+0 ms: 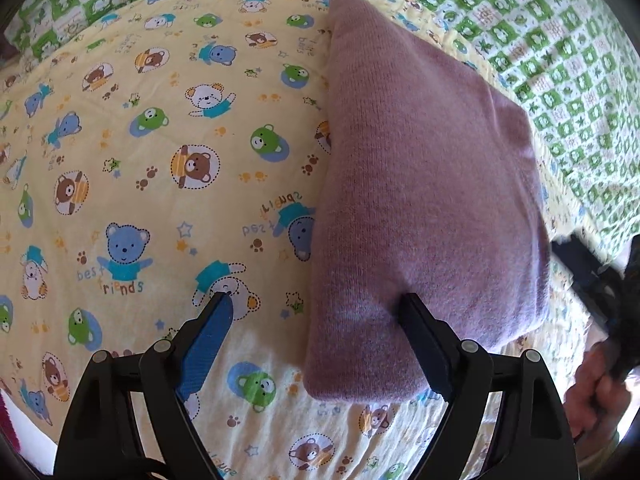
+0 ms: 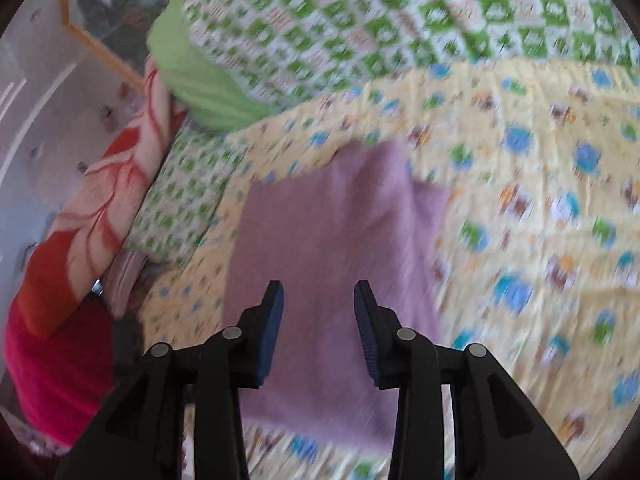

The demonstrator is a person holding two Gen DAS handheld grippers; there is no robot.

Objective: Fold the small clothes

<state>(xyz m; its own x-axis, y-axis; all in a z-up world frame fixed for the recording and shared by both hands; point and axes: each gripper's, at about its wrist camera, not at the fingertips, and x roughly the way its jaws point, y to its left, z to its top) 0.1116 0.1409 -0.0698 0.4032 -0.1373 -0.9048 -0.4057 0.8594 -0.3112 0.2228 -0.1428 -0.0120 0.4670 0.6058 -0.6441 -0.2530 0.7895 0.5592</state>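
Lying folded on the sheet (image 1: pixel 120 128), the knit (image 1: pixel 420 184) seems finished: left gripper (image 1: pixel 316 304) spread wide, one finger touching its near edge; right gripper (image 2: pixel 318 292) parted, hovering above.

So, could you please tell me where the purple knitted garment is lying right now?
The purple knitted garment lies folded on the yellow bear-print sheet, right of centre in the left wrist view, near the green checked quilt.

Left hand-held gripper (image 1: pixel 316 304) gapes wide; right hand-held gripper (image 2: pixel 319 294) stands parted.
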